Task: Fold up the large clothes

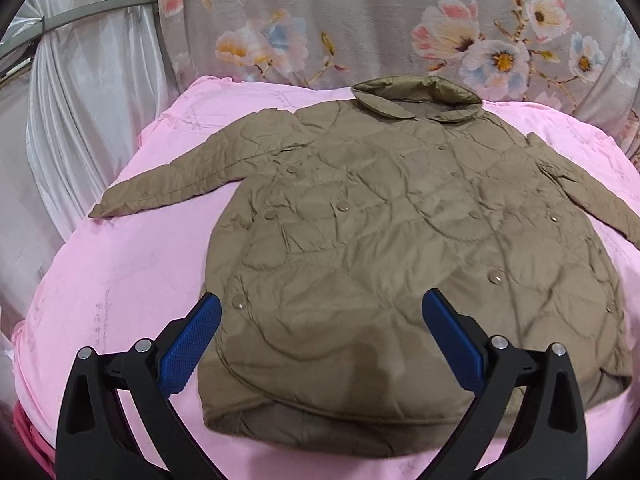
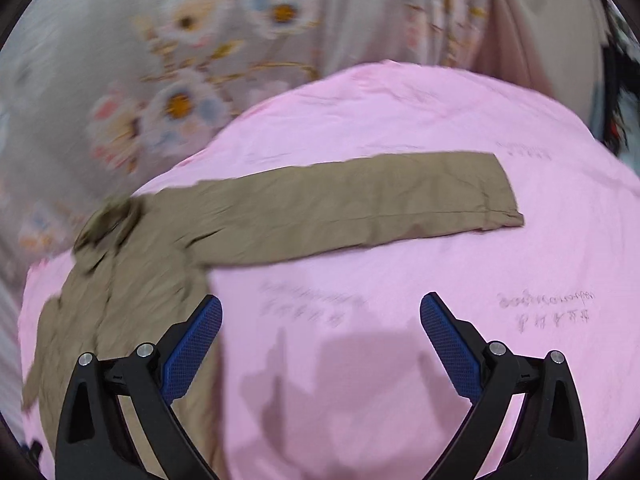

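Observation:
A khaki quilted jacket (image 1: 400,240) lies flat and buttoned on a pink sheet (image 1: 112,280), collar at the far side, hem toward me. One sleeve (image 1: 168,184) stretches out to the left. My left gripper (image 1: 322,304) is open and empty, hovering over the jacket's hem. In the right wrist view the jacket's body (image 2: 120,280) is at the left and its other sleeve (image 2: 360,204) lies straight out to the right on the pink sheet (image 2: 440,120). My right gripper (image 2: 320,308) is open and empty above bare sheet, just below that sleeve.
A grey floral fabric (image 1: 360,20) rises behind the pink sheet and also shows in the right wrist view (image 2: 180,60). White satin drapes (image 1: 80,100) hang at the left. The pink sheet falls away at its left edge.

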Action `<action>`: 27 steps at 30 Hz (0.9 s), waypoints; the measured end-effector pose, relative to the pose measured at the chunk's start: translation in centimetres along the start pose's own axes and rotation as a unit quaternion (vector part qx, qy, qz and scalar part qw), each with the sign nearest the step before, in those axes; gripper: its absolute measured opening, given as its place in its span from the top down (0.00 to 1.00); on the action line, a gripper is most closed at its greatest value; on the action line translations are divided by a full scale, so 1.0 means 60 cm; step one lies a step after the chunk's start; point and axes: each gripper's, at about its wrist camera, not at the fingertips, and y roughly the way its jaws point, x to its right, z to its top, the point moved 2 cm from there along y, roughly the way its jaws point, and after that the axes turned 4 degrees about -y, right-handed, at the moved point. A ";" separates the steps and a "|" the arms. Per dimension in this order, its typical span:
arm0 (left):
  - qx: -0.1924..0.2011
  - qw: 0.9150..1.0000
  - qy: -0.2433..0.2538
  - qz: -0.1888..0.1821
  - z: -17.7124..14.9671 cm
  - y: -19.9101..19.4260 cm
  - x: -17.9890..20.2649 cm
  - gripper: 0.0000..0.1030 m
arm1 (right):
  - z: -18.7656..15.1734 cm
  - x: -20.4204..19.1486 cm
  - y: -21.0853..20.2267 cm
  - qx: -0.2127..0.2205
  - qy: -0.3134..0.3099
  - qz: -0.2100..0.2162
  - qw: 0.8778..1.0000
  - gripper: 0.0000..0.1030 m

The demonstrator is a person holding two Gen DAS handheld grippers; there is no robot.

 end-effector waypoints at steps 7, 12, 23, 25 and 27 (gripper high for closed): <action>-0.002 1.000 -0.021 0.016 0.024 0.042 -0.018 0.05 | 0.041 0.108 0.101 -0.025 0.115 0.004 0.993 0.09; -0.003 0.999 -0.021 0.028 0.029 0.062 -0.024 0.05 | 0.041 0.138 0.140 -0.017 0.161 0.012 0.987 0.16; -0.017 0.998 -0.040 0.034 0.040 0.089 -0.052 0.05 | 0.119 0.100 0.148 0.044 0.151 0.032 0.987 0.92; -0.016 0.998 -0.043 0.041 0.044 0.091 -0.059 0.05 | 0.144 0.034 0.113 0.072 0.102 0.058 0.991 0.93; -0.016 0.998 -0.044 0.048 0.047 0.094 -0.065 0.05 | 0.160 -0.047 0.079 0.095 0.045 0.090 0.990 0.93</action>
